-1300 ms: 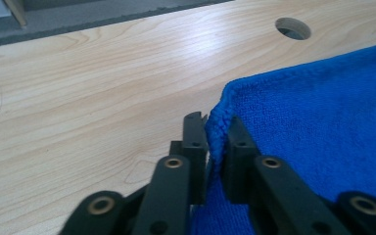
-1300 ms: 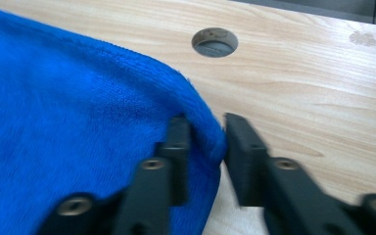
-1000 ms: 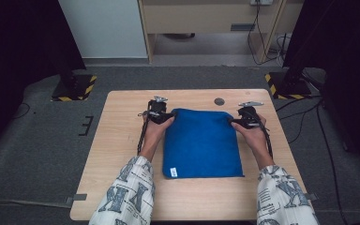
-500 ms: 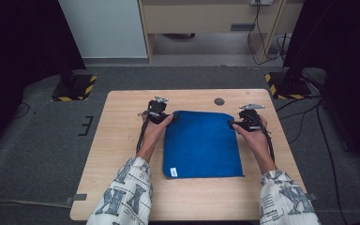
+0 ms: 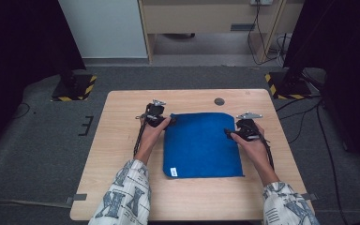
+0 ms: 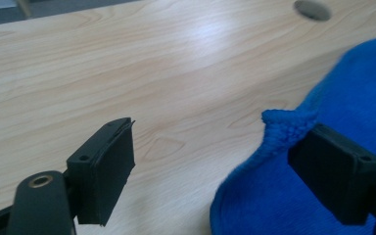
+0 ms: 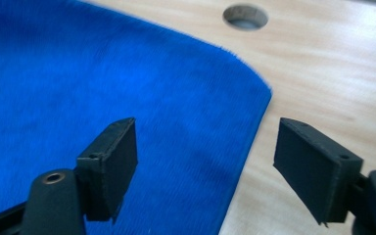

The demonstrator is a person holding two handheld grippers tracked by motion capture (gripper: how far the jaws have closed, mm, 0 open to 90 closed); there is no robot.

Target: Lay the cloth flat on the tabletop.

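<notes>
A blue cloth (image 5: 201,145) lies flat on the wooden table (image 5: 122,140), with a small white tag (image 5: 172,171) at its near left corner. My left gripper (image 5: 163,120) is at the cloth's far left corner. Its jaws have just been opening and now stand open (image 6: 215,142). The puckered corner (image 6: 286,122) rests against the right jaw, and the gap between the pads is bare table. My right gripper (image 5: 228,133) is open at the cloth's right edge. It straddles that edge (image 7: 205,142), with one jaw over the cloth (image 7: 103,73) and one over wood.
A round cable hole (image 5: 219,101) sits in the table just beyond the cloth, also seen as a hole (image 7: 245,16) ahead of the right gripper. Bare wood runs along the left, right and near sides. Grey floor and black stands surround the table.
The left jaws have opened wider at the far left corner. The right hand has slid back along the cloth's right edge toward the person. The cloth's far edge now lies flatter.
</notes>
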